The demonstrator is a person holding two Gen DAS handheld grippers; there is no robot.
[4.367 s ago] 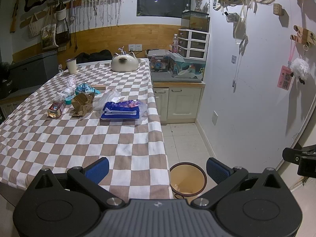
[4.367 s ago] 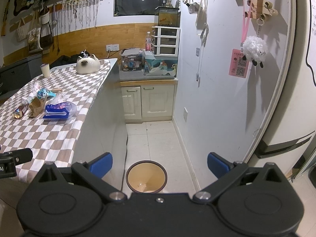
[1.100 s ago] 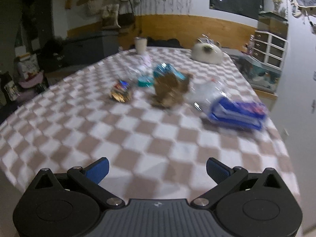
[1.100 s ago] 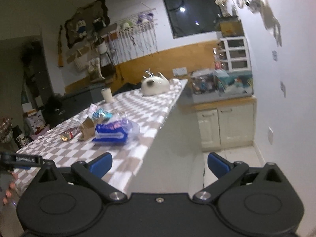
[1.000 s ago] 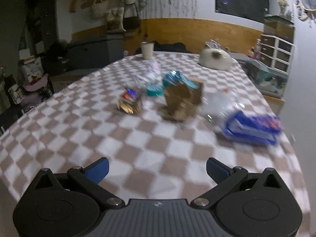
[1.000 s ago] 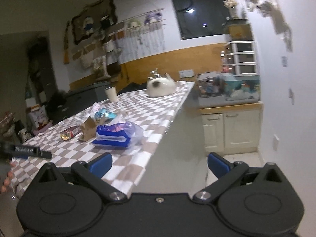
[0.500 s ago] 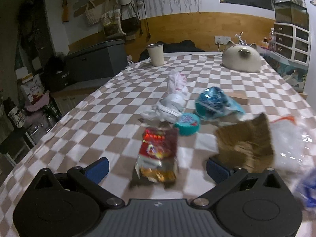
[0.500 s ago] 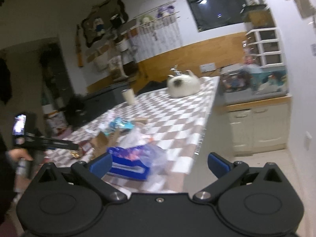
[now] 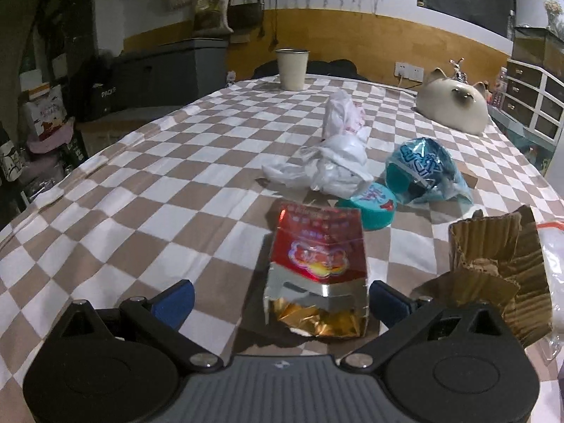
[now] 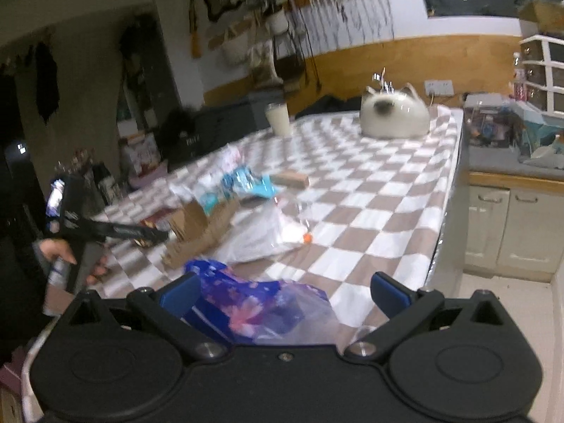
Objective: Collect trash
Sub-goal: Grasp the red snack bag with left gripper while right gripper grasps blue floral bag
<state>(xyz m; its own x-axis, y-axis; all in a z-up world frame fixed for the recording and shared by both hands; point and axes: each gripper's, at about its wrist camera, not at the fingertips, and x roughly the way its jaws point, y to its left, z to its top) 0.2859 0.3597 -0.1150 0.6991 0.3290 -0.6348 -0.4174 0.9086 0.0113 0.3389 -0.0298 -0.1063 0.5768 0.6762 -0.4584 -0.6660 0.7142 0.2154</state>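
Trash lies on the checked tablecloth (image 9: 141, 194). A red and gold snack packet (image 9: 315, 268) sits between the fingers of my open left gripper (image 9: 280, 299), close to its base. Behind the packet are a teal lid (image 9: 370, 208), a teal-blue wrapper (image 9: 423, 172) and a crumpled white plastic bag (image 9: 335, 162). Torn brown cardboard (image 9: 493, 268) is just right of the left gripper. My right gripper (image 10: 285, 290) is open over a blue flowered packet in clear plastic (image 10: 261, 313) near the table's edge. The left gripper (image 10: 105, 229) and the hand holding it show in the right wrist view.
A clear plastic bag (image 10: 268, 236) and a small wooden block (image 10: 290, 178) lie mid-table. A cream cup (image 9: 292, 68) and a cat-shaped ceramic piece (image 9: 453, 109) stand at the far end. Right of the table are cream cabinets (image 10: 511, 222) and tiled floor.
My left gripper has moved forward over the table until the red packet lies between its fingers. The right gripper has swung left and closed in on the blue packet. Both stay open.
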